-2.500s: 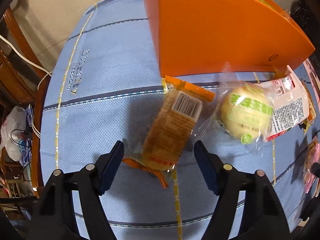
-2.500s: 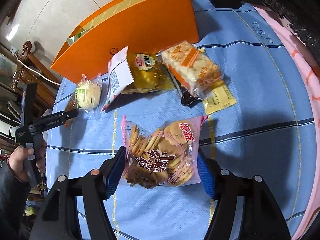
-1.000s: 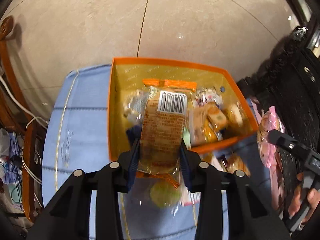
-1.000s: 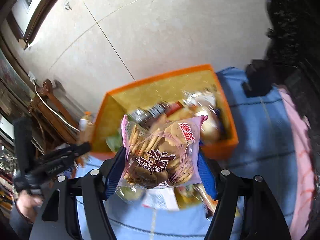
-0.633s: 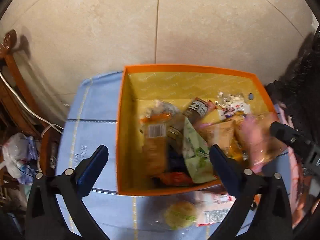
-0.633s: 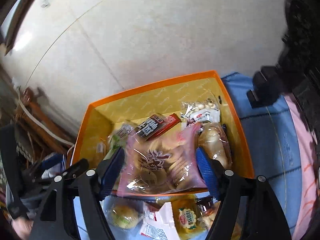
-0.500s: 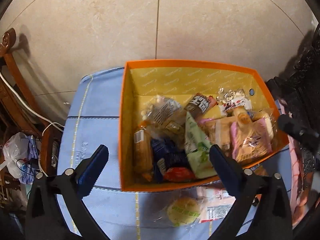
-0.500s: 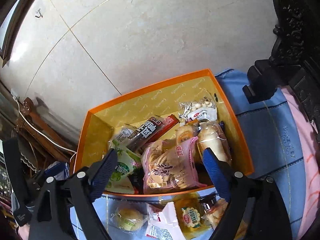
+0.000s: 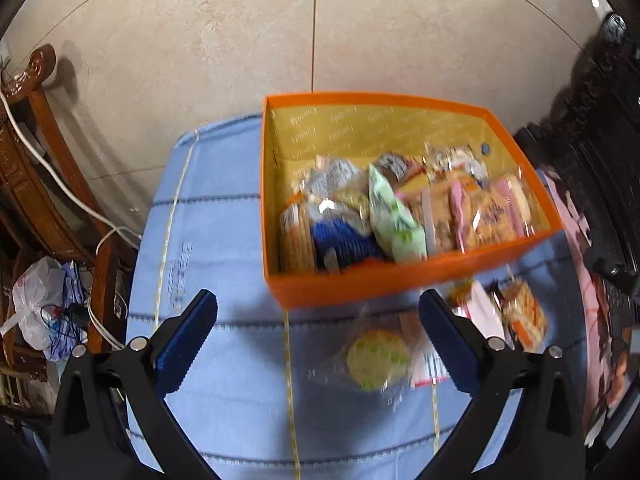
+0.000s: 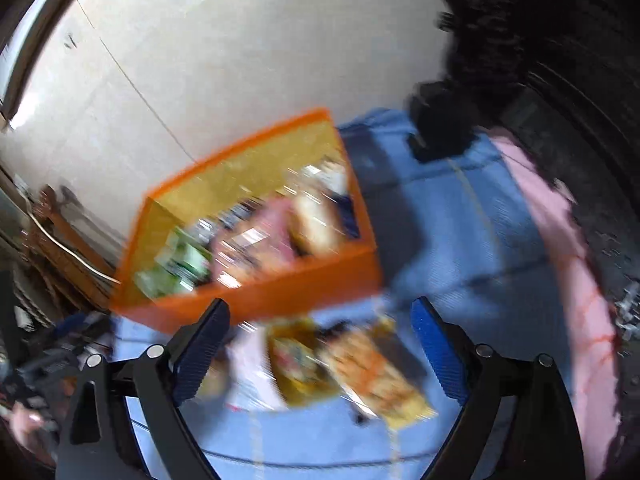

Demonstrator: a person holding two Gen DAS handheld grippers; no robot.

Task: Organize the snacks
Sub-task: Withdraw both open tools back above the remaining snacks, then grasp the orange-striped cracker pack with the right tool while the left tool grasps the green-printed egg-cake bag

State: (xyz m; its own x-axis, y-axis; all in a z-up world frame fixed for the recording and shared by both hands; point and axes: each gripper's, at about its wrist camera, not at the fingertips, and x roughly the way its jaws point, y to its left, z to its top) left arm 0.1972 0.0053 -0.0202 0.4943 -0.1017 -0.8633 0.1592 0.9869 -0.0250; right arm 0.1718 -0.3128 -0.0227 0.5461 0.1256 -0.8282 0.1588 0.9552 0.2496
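An orange box (image 9: 360, 286) on the blue tablecloth holds several snack packets, among them a pale green pack (image 9: 394, 220) and a pink biscuit bag (image 9: 486, 216). My left gripper (image 9: 318, 338) is open and empty, above the cloth in front of the box. A round yellow-green bun in clear wrap (image 9: 376, 356) lies between its fingers, with other packets (image 9: 522, 316) to its right. My right gripper (image 10: 320, 346) is open and empty over blurred packets (image 10: 360, 364) in front of the orange box (image 10: 280, 292).
A wooden chair (image 9: 44, 184) with white cable and a plastic bag (image 9: 40, 312) stands left of the table. Dark carved furniture (image 9: 600, 152) and pink cloth (image 10: 560, 248) bound the right side. A tiled floor (image 9: 240, 40) lies beyond the table.
Both grippers let their packets go into the box and opened. Both have since drawn back and lowered toward the loose snacks in front of the box; the right view is motion-blurred.
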